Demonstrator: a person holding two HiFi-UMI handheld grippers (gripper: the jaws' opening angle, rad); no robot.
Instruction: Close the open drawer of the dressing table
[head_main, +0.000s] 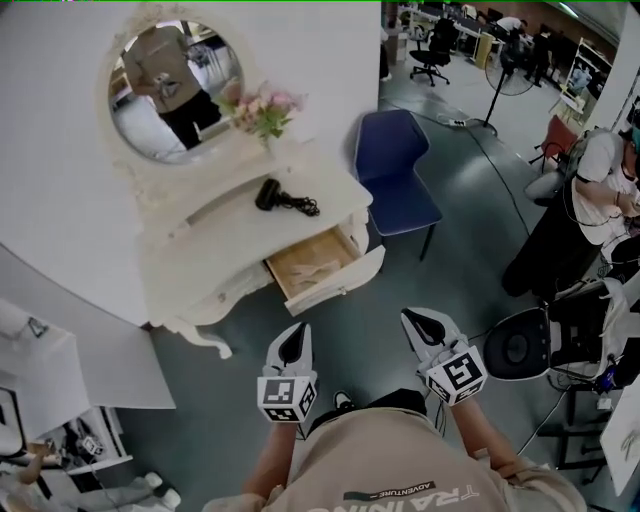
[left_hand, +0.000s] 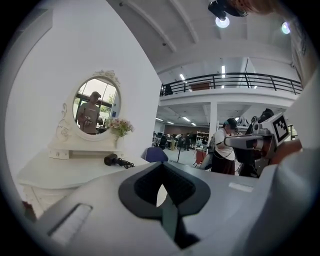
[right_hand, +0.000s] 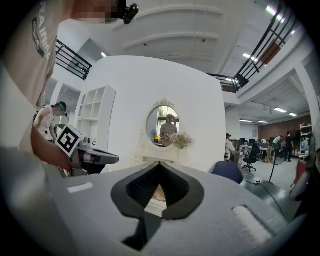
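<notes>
White wall (head_main: 50, 150) ahead of me. Grey floor (head_main: 470, 200), blue chair (head_main: 395, 150), standing fan (head_main: 513, 82). Railed mezzanine (left_hand: 230, 80) overhead, ceiling lights (left_hand: 222, 22) on.

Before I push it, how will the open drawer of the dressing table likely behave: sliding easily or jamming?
The drawer looks like rigid wood and nearly empty, so it probably slides lightly. It is pulled far out, so an off-centre push may skew it. The dressing table stands on curved legs; a hard shove might shake the flowers.
</notes>
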